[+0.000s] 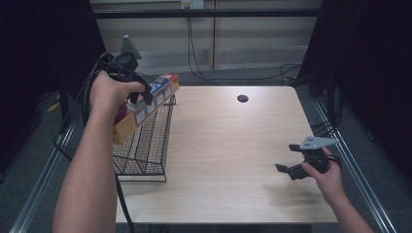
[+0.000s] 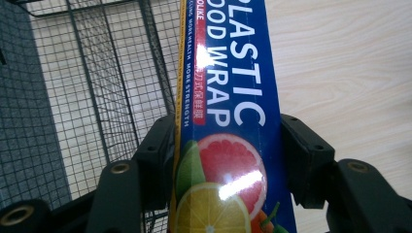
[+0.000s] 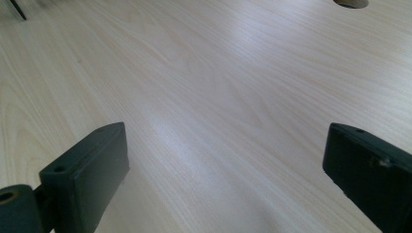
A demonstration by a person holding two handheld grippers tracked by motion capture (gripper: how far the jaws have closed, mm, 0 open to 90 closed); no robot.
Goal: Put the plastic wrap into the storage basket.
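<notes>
A long box of plastic food wrap [image 1: 145, 108], blue on top with citrus pictures and yellow on its side, hangs tilted over a black wire basket [image 1: 145, 150] at the table's left edge. My left gripper [image 1: 138, 94] is shut on the box near its far end. In the left gripper view both black jaws press the sides of the plastic wrap box [image 2: 228, 126], with the wire basket [image 2: 97, 97] below and to the left. My right gripper [image 1: 291, 160] hovers low over the table's right front, open, with only bare wood between its jaws [image 3: 223, 165].
The light wooden table [image 1: 233, 145] has a round cable hole [image 1: 242, 98] near its far edge. Metal rails run along both sides of the table. Cables lie on the floor beyond the far edge.
</notes>
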